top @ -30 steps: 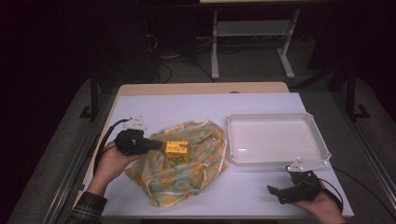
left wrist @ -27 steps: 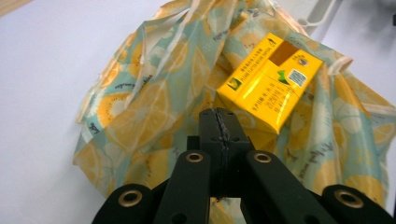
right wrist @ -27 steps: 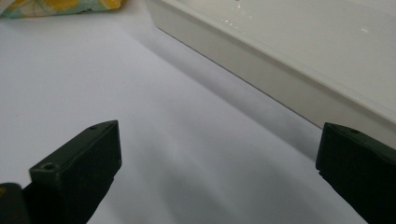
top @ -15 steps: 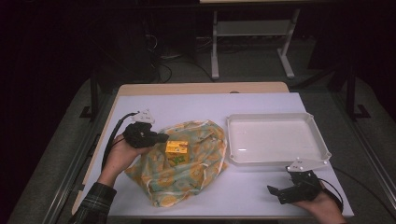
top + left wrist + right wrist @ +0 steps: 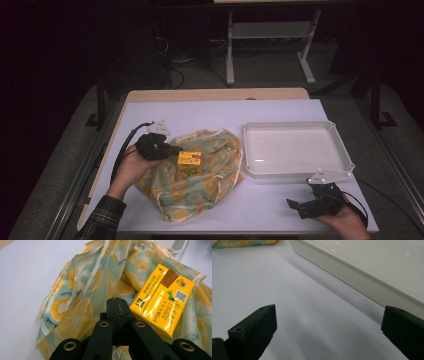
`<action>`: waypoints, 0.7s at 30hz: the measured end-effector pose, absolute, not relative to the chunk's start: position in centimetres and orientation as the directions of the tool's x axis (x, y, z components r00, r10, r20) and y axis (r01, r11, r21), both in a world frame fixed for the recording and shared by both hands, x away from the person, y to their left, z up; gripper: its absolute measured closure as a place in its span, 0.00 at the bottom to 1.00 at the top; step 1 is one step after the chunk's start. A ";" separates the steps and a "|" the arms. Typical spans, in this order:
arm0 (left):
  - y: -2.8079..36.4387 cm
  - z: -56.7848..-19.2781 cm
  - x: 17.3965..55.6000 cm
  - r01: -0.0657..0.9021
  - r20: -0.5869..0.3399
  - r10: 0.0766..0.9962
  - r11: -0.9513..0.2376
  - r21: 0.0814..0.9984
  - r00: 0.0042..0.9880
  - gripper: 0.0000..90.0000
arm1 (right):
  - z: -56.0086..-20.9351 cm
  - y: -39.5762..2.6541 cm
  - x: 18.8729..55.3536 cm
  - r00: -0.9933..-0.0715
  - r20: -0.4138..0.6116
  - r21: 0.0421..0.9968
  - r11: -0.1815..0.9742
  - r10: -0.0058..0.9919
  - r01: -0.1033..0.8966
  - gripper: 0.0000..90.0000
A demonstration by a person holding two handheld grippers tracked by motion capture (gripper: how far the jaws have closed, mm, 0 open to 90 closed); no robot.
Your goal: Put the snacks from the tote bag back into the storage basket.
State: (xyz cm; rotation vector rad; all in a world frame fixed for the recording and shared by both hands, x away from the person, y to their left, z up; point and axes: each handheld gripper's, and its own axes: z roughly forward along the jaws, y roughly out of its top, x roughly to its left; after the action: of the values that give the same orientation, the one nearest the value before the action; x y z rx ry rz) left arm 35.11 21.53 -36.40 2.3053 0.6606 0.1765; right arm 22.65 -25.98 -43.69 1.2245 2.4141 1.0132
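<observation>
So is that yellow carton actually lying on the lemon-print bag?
Touching. The left gripper view shows the yellow carton lying directly on the lemon-print bag, with no gap beneath it; the high view agrees.

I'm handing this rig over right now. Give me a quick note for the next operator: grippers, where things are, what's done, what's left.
Left gripper: jaws shut with nothing between them, tips over the lemon-print bag, beside the yellow carton.
Right gripper: jaws open, nothing held, low over the table near the white tray.
The carton lies on the bag, left of the tray.
Done: nothing in the tray.
Left, probably: open the left gripper's jaws, grasp the carton, move it to the tray.
</observation>
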 end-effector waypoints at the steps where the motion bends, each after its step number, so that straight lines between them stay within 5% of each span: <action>1: 21.4 -36.5 35.0 0.416 -0.070 0.513 -0.601 0.683 0.855 1.00 | -43.7 -26.0 22.7 -0.615 0.085 0.682 0.404 0.784 0.610 0.00; 21: 21.3 -36.9 36.0 0.399 -0.061 0.510 -0.588 0.704 0.858 1.00 | -43.8 -25.9 22.8 -0.613 0.090 0.678 0.403 0.785 0.615 0.00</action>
State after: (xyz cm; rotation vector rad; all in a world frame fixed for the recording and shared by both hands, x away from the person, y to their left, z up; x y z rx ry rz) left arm 35.96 21.33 -36.87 2.2724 0.6547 0.1887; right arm 22.75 -25.92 -43.76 1.2323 2.4170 1.0120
